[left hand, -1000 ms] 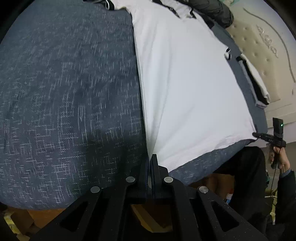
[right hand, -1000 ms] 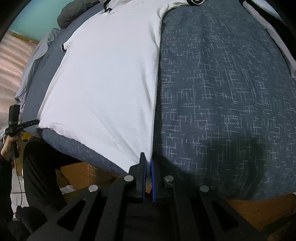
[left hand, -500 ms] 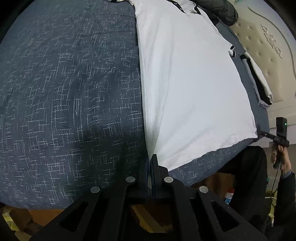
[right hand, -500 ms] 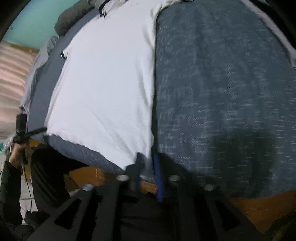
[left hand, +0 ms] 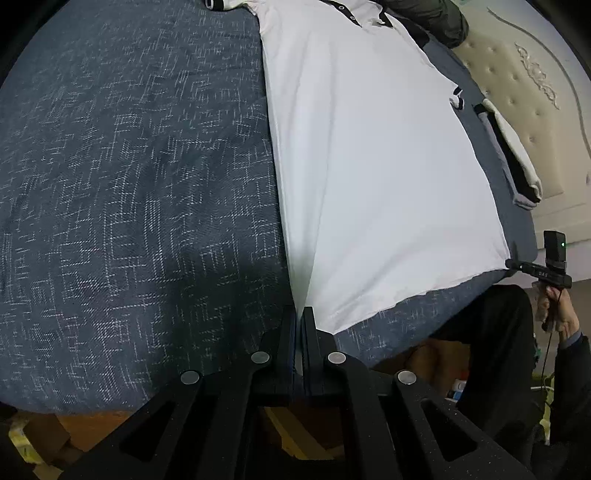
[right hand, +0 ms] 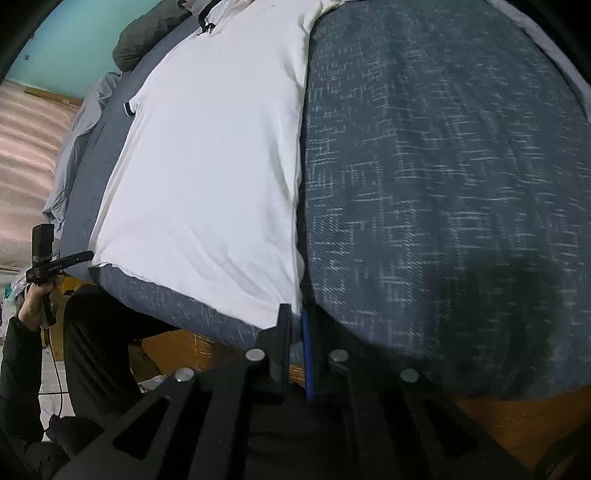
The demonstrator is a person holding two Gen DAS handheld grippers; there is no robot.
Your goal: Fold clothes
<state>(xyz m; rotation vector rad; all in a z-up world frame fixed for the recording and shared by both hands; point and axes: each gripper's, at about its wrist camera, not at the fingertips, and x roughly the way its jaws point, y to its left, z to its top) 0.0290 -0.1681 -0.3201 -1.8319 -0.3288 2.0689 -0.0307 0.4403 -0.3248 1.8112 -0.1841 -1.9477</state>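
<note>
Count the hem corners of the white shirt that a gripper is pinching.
2. The left gripper pinches one bottom corner of the white shirt; the right gripper pinches the other. The shirt lies flat on the blue bed cover.

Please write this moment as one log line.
left gripper: shut on white shirt hem corner | right gripper: shut on other corner | shirt flat on bed

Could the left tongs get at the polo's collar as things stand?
Probably not: the left tongs are shut on the white polo shirt at its hem corner, while the collar lies at the far end, across the bed.
</note>
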